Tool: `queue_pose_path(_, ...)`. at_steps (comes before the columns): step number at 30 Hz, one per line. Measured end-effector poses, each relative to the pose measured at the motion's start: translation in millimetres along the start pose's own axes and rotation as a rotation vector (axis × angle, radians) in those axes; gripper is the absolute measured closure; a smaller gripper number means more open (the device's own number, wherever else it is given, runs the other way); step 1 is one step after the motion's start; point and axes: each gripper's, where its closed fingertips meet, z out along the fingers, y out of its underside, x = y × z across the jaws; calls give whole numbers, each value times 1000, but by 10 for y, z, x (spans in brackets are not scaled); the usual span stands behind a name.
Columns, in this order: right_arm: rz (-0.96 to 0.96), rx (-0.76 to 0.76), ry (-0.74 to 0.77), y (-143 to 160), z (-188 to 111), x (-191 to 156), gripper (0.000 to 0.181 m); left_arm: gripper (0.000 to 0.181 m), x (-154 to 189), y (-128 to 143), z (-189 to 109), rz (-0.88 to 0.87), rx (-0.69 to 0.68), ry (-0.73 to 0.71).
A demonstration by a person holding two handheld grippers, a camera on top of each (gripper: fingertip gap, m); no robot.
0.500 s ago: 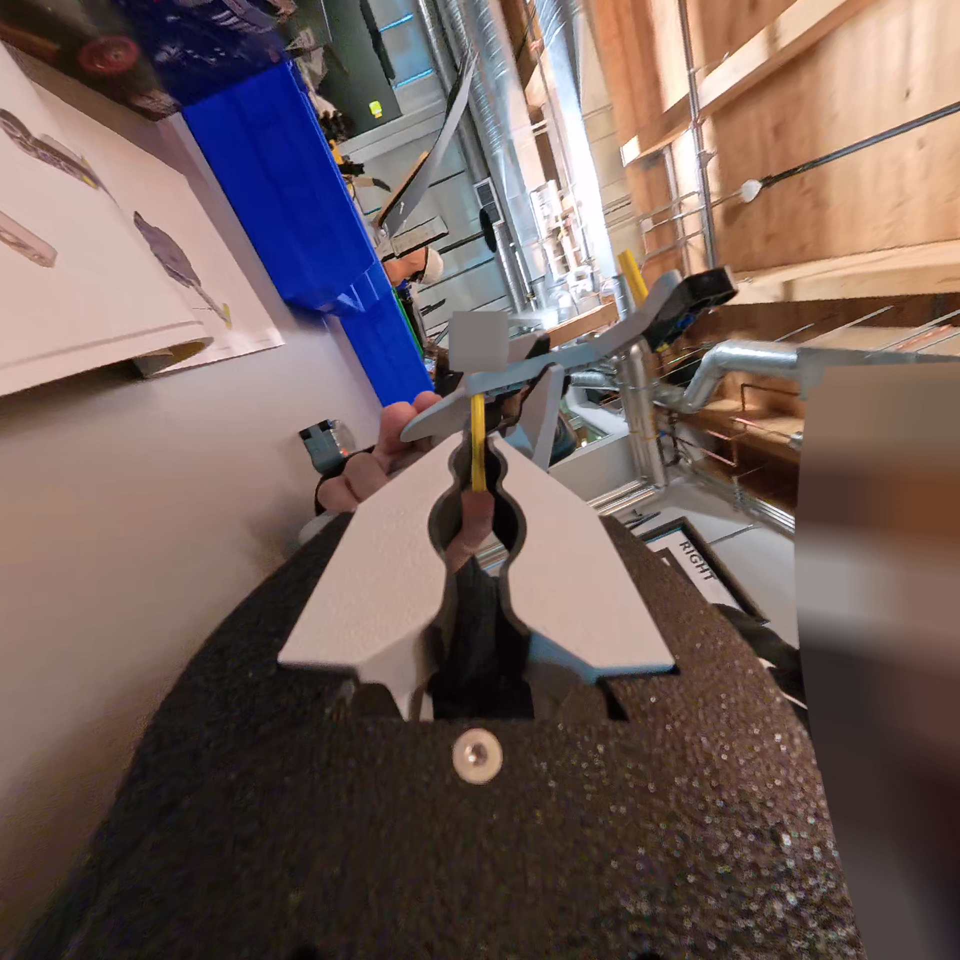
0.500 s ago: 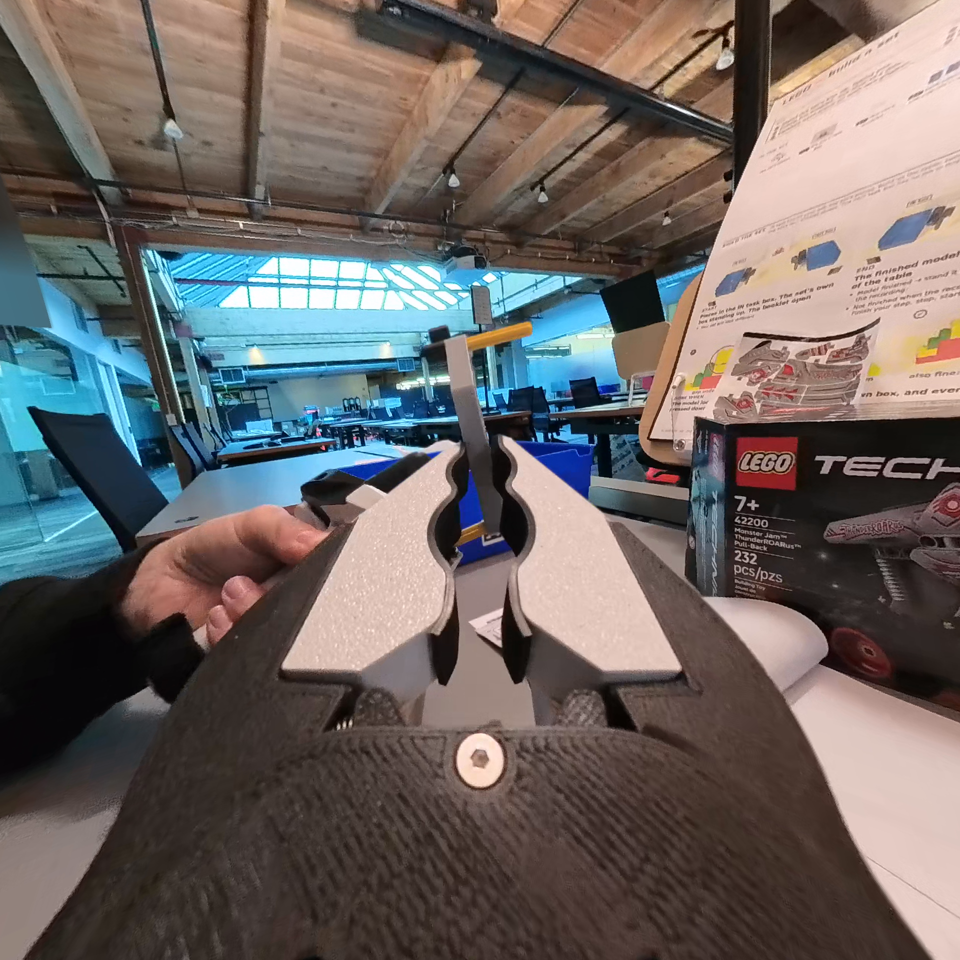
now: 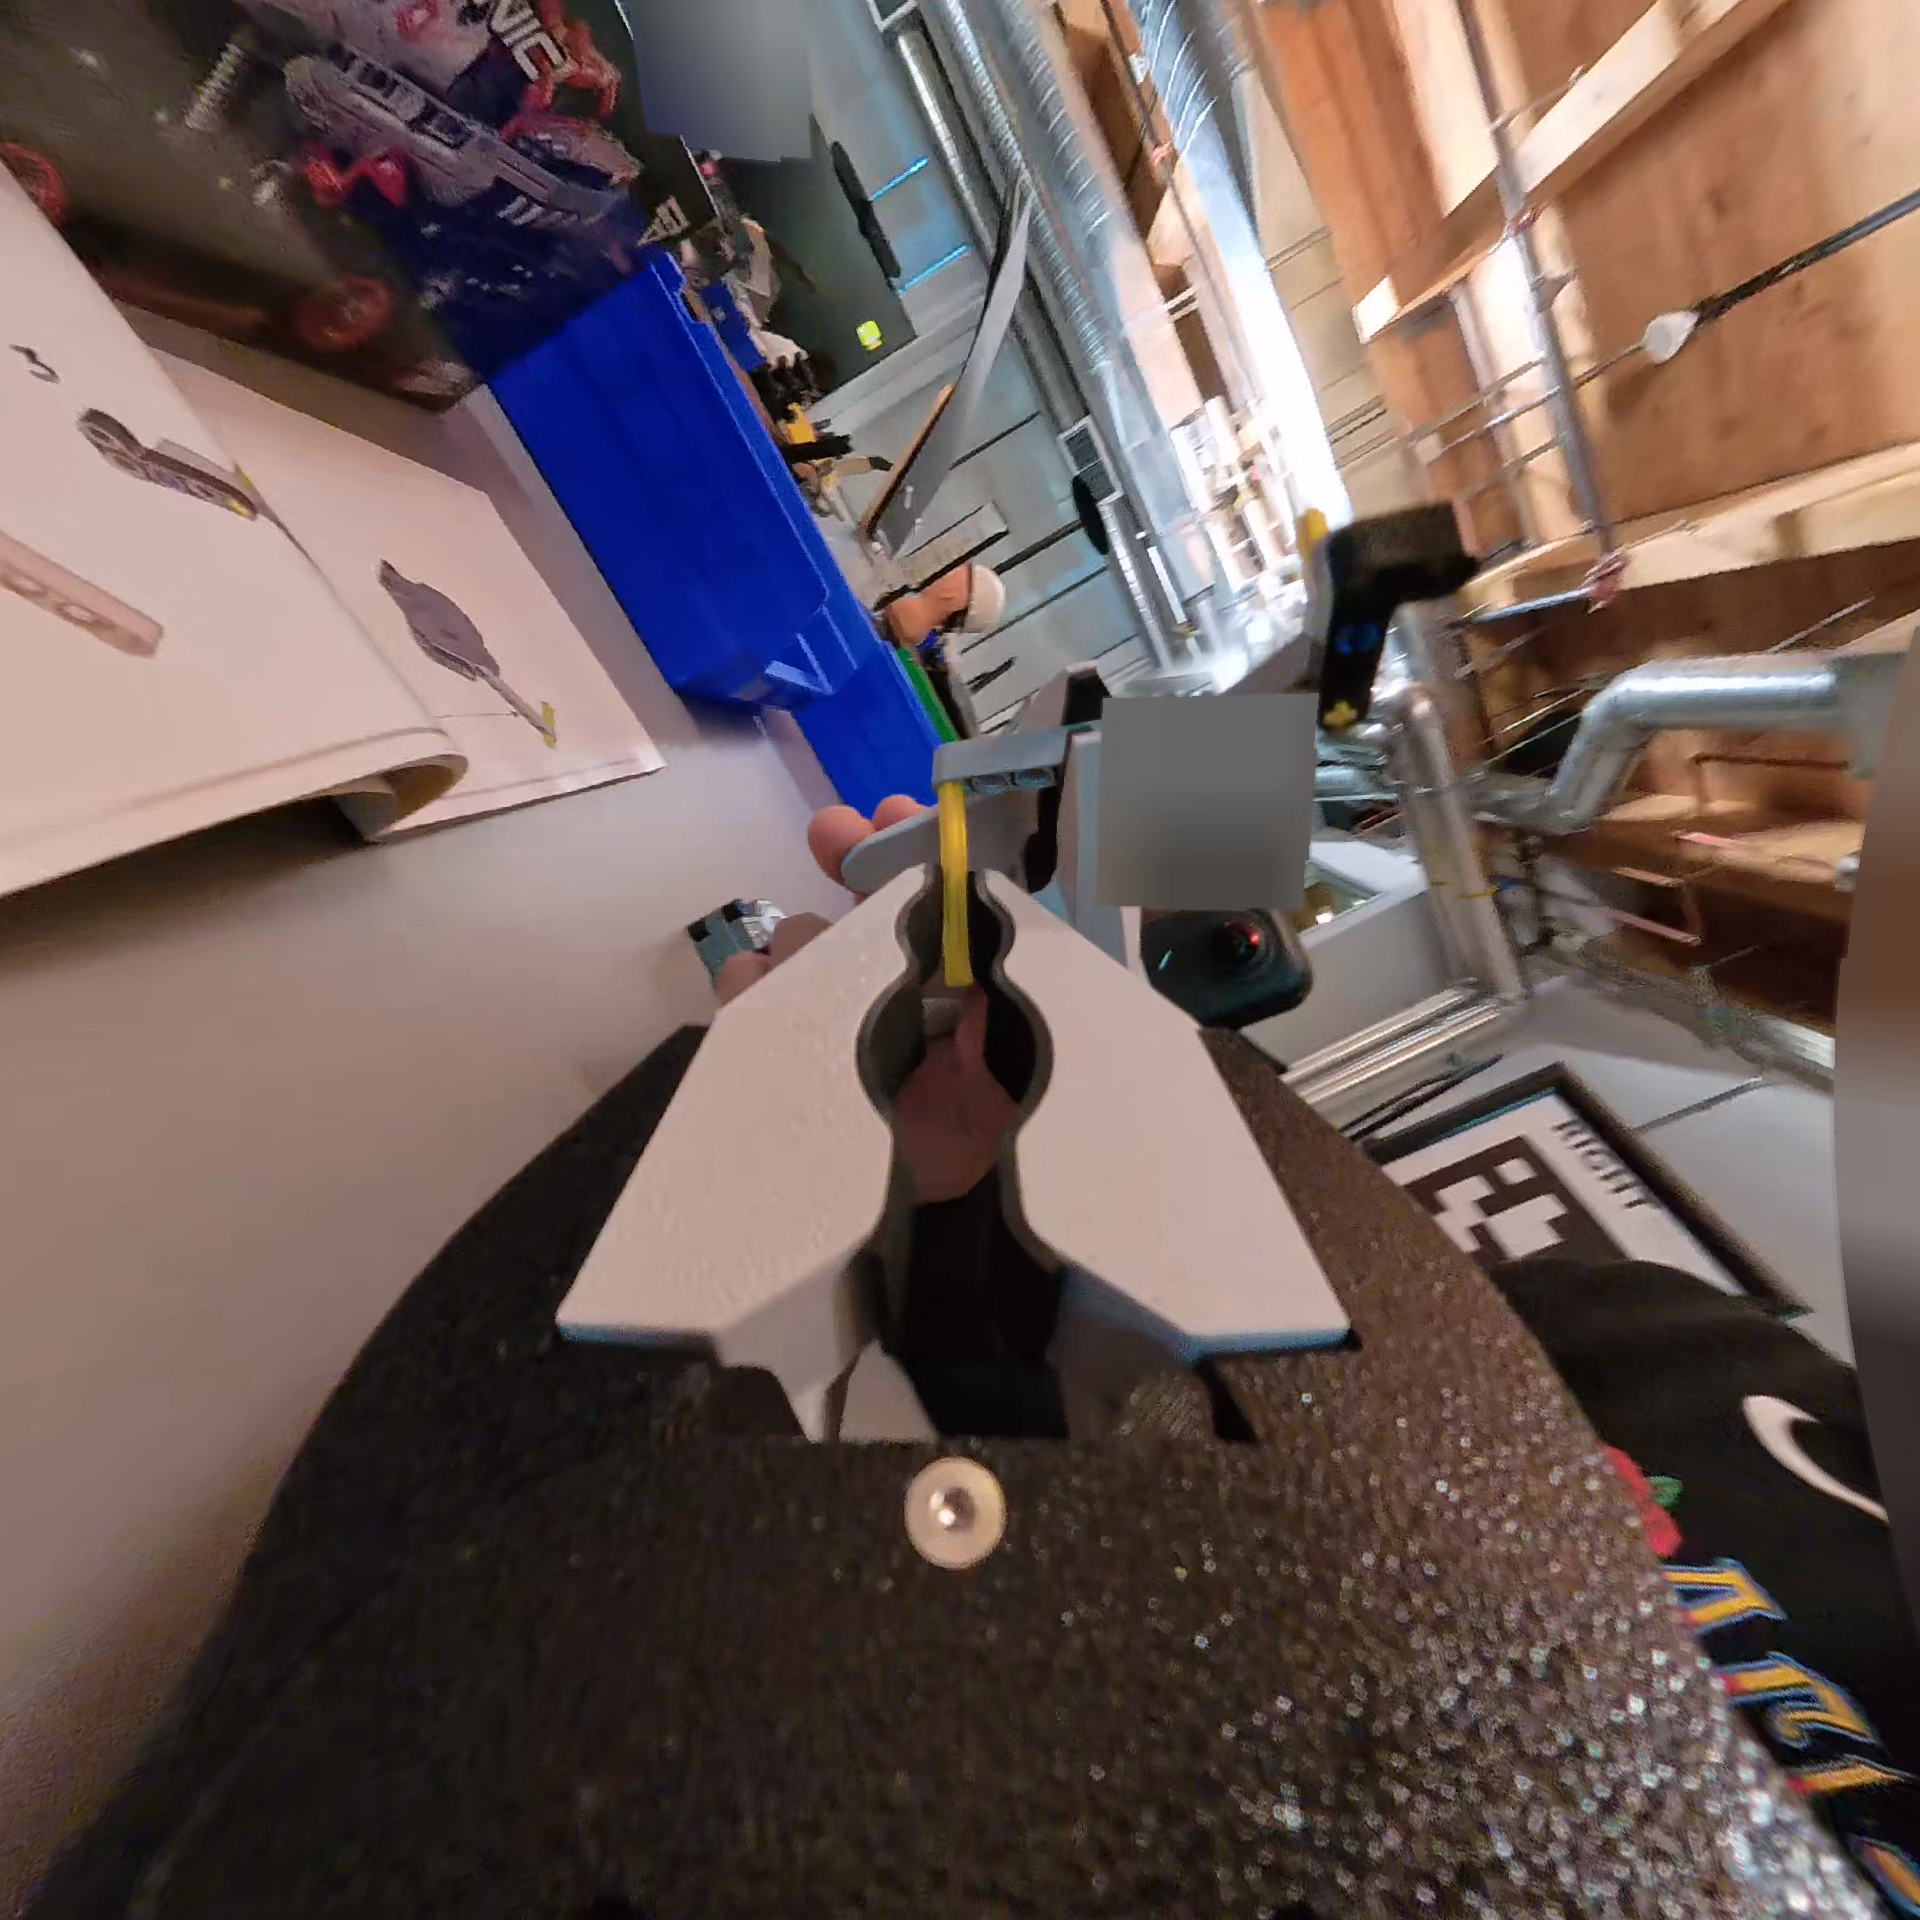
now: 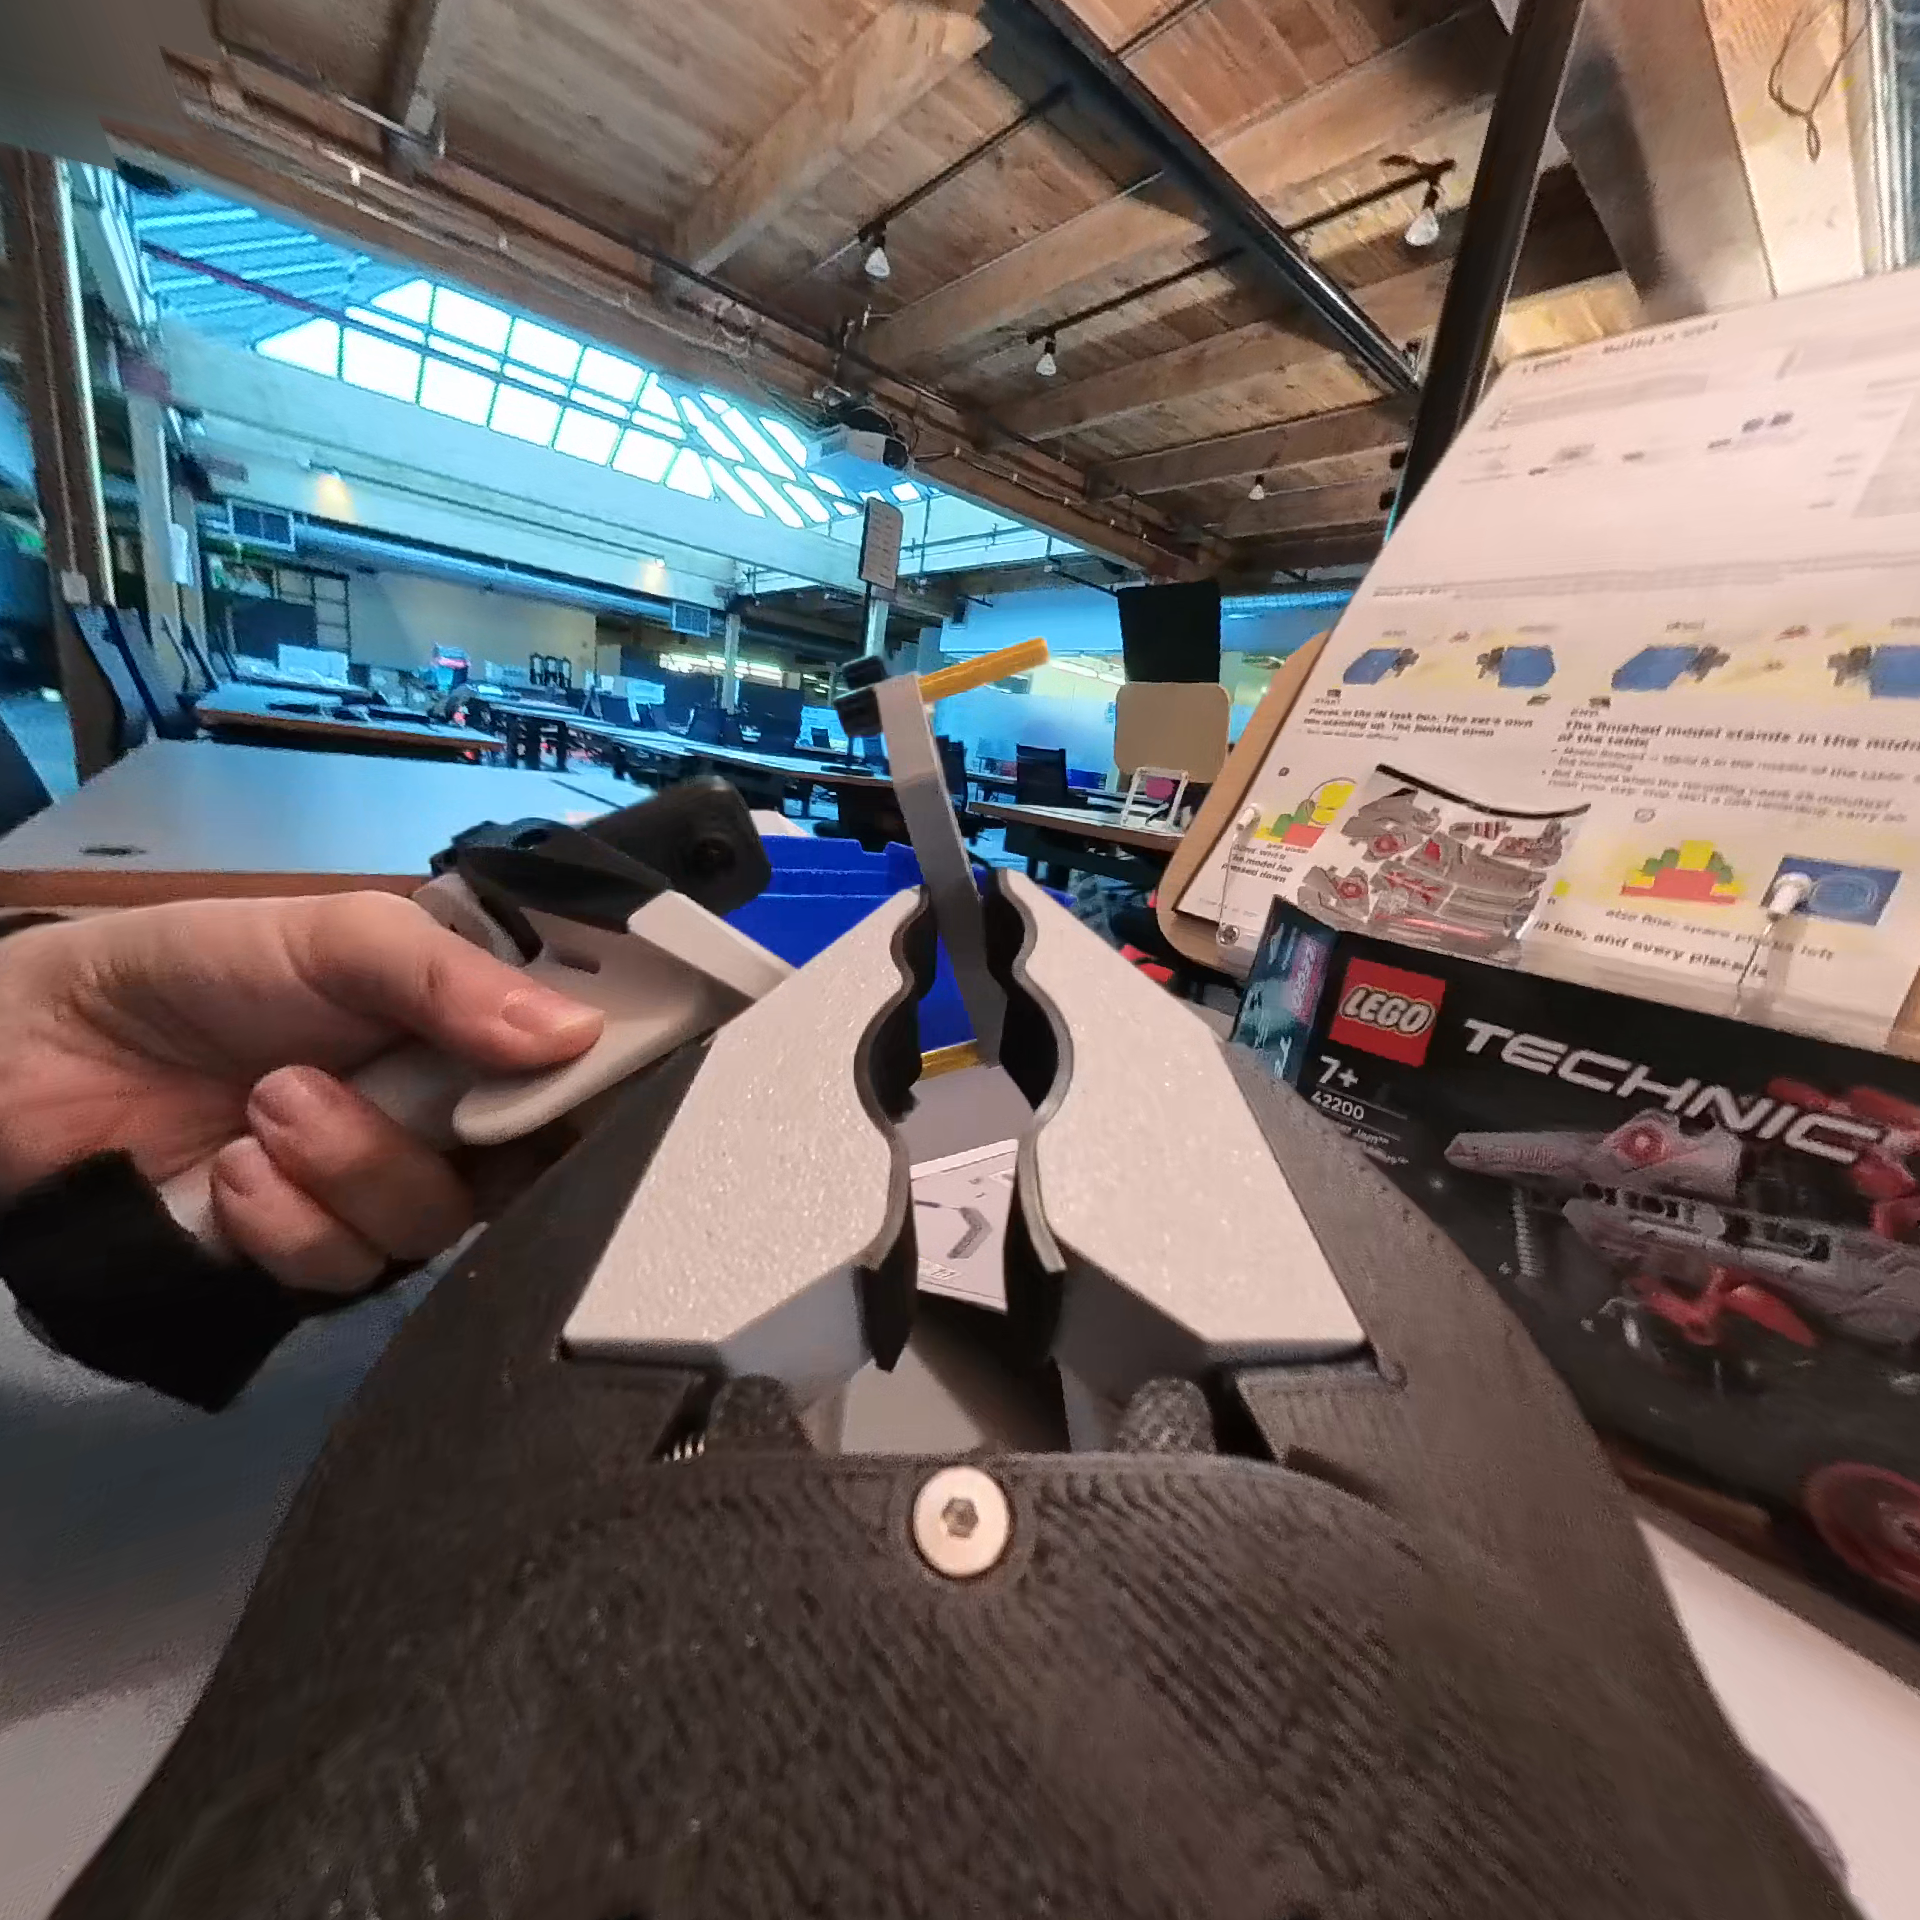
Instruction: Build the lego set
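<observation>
Shift since half a second back: both grippers have swung, so the set's box now shows at the top left of the left wrist view, and the grey beam leans more steeply in the right one.
Left jaws: the left gripper (image 3: 951,914) has its jaws pinched on a thin yellow axle (image 3: 954,899), which runs up into the end of the grey beam (image 3: 992,771).
Right jaws: the right gripper (image 4: 961,914) has its jaws pressed onto the lower arm of the same grey beam (image 4: 940,831); black pins (image 4: 860,694) sit at its upper end, where the yellow axle (image 4: 982,657) sticks out sideways.
Task's thing: the beam-and-axle piece hangs in the air between the two grippers, above the counter (image 3: 260,1039).
Slip risk: the axle is thin and smooth, so I judge a twist of either wrist could turn it in the jaws or pull it out of the hole.
Jam risk: pushing off-line would likely bind the axle or lever the beam out of the right jaws, dropping it onto the counter.
Blue bin: the blue bin (image 3: 675,520) stands beyond the open instruction booklet (image 3: 312,665); its contents cannot be seen from here.
Box: the set's box (image 4: 1621,1164) stands on the counter to the right, under a propped instruction board (image 4: 1662,675); what is inside is hidden.
</observation>
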Motion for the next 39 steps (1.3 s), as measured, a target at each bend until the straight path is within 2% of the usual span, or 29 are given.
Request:
queue_pose_path(3, -76, -27, -14, 10, 3, -32, 173, 180, 12, 6, 5, -189, 19, 139)
queue_pose_path(4, -86, -56, -14, 63, -1, -16, 173, 180, -36, 10, 6, -186, 21, 128)
queue_pose_path(8, 71, -46, -13, 107, -19, 92, 174, 179, -129, -1, -7, 125, -22, -83)
queue_pose_path(15, 127, -53, -65, 90, -6, 49, 173, 179, -152, -16, -39, 287, -55, -188)
queue_pose_path(19, 89, -55, -63, 74, -18, 48, 174, 179, -160, -45, -63, 393, -66, -262)
queue_pose_path(31, -35, -52, -59, 40, -31, 8, 174, 179, -145, -81, -103, 440, -76, -292)
queue_pose_path(33, -15, -42, -52, 23, -45, 35, 166, 179, -142, -95, -117, 441, -75, -294)
queue_pose_path(39, -11, -103, -102, 102, -28, -17, 175, 179, -129, -54, -104, 444, -105, -282)
